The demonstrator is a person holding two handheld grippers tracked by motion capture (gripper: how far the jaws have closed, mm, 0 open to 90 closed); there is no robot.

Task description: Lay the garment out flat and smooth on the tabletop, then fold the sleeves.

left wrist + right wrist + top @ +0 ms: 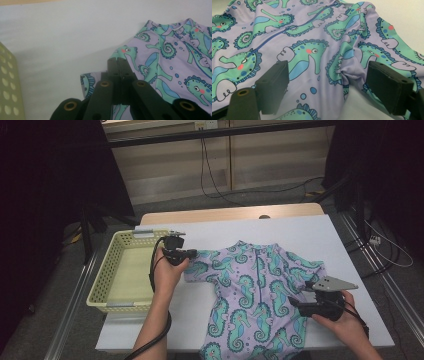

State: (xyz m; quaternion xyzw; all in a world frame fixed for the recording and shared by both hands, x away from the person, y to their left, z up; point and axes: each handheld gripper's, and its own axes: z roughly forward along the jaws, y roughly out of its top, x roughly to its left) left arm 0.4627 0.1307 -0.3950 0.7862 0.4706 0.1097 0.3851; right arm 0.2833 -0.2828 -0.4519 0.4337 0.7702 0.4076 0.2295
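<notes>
A lilac child's swimsuit [255, 290] printed with green seahorses lies spread on the white table, zip facing up. My left gripper [193, 253] is at the end of the suit's left sleeve. In the left gripper view its jaws [119, 62] are pressed together on the sleeve fabric [140, 72]. My right gripper [301, 298] hovers at the suit's right side, below the right sleeve. In the right gripper view it [332, 83] stands open, jaws wide apart, with a puckered fold of the swimsuit [312, 37] lying between them.
A pale yellow perforated basket [107, 265] sits at the table's left edge, close to my left hand; its wall [7, 82] is beside the left gripper. Bare white table top [310, 232] lies behind the suit. Cables run over the floor beyond the table.
</notes>
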